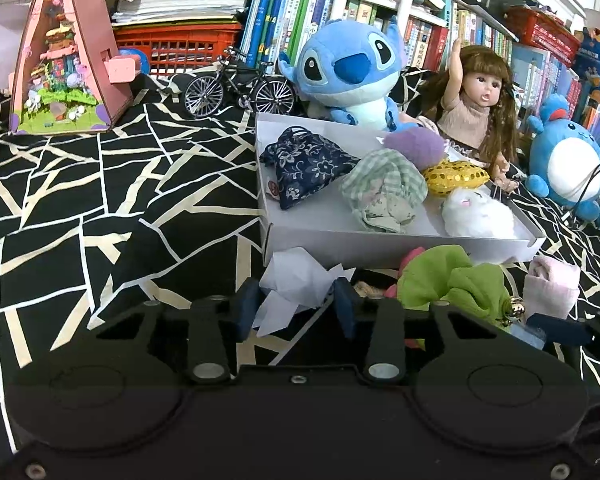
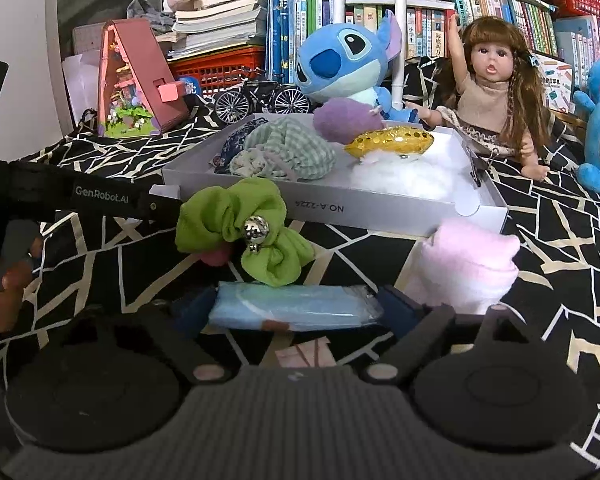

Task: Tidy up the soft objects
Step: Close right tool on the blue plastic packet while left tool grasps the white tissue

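A white box [image 1: 380,246] [image 2: 380,212] on the black patterned cloth holds a navy floral pouch [image 1: 306,166], a green checked cloth [image 1: 384,188] [image 2: 296,148], a purple plush [image 1: 416,144] [image 2: 346,120], a gold sequin cushion [image 1: 454,178] [image 2: 392,140] and a white fluffy toy [image 1: 478,214] [image 2: 400,176]. In front of the box lie a green scrunchie with a silver bell [image 1: 452,280] [image 2: 240,232], a pink rolled cloth [image 1: 552,286] [image 2: 466,264] and crumpled white tissue [image 1: 296,284]. My left gripper [image 1: 296,306] closes around the tissue. My right gripper [image 2: 296,310] is shut on a light-blue packaged mask [image 2: 296,308].
Behind the box stand a blue Stitch plush [image 1: 352,72] [image 2: 340,64], a doll [image 1: 480,104] [image 2: 496,80], a model bicycle [image 1: 240,88], a pink toy house [image 1: 64,52] and a blue round plush [image 1: 568,160]. Bookshelves and a red basket [image 1: 176,46] fill the back.
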Available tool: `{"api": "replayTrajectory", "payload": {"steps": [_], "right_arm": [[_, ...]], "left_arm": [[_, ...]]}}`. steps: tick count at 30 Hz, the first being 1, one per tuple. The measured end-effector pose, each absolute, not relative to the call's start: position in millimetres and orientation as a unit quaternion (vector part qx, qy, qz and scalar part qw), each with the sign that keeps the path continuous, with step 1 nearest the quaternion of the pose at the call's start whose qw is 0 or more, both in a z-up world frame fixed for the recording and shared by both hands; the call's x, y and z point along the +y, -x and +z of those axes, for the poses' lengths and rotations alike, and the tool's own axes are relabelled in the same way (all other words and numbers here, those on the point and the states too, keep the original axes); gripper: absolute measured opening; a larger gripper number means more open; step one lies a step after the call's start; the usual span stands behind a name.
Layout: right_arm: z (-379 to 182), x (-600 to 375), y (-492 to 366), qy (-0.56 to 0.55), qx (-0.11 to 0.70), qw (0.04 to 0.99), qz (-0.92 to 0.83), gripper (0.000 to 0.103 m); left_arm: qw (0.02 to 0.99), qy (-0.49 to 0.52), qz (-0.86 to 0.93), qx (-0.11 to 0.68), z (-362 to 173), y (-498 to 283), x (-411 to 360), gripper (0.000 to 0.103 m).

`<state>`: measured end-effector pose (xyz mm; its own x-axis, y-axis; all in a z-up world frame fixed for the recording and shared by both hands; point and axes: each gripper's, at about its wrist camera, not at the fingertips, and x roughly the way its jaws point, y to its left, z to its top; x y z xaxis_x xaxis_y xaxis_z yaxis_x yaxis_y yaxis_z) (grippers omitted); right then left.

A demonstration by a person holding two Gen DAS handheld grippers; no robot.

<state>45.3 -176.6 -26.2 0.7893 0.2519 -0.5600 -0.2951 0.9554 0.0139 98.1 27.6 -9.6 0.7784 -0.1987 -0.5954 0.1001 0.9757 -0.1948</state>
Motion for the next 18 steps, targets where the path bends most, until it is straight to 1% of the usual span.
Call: {"api": "replayTrajectory", "payload": {"steps": [6,8,9,16,17,18], "right_arm": [[-20,-172,-40,0.056,0.275,0.949,0.146,0.085],[-15,-171,-38,0.062,0.270,0.950,0.146,0.084],[-13,-171,-38,0.064,0.267,0.951,0.146,0.082],[4,-178,-37,0.065,0.250,0.957,0.131,0.081],[6,-179,-37,0.063,0.249,0.958,0.129,0.080],[7,-180,-37,0.062,0.248,0.958,0.129,0.076]], "left_arm": [[0.946,0.058,-0.082,0.309,-2,-90,24,0.037],[0.946,0.062,-0.085,0.306,2,-87,25,0.037],[0.947,0.063,-0.087,0.303,5,-86,25,0.037],[0.951,0.075,-0.091,0.286,25,-85,31,0.037],[0.951,0.078,-0.091,0.286,26,-86,32,0.037],[0.951,0.080,-0.091,0.286,27,-87,32,0.037]]}}
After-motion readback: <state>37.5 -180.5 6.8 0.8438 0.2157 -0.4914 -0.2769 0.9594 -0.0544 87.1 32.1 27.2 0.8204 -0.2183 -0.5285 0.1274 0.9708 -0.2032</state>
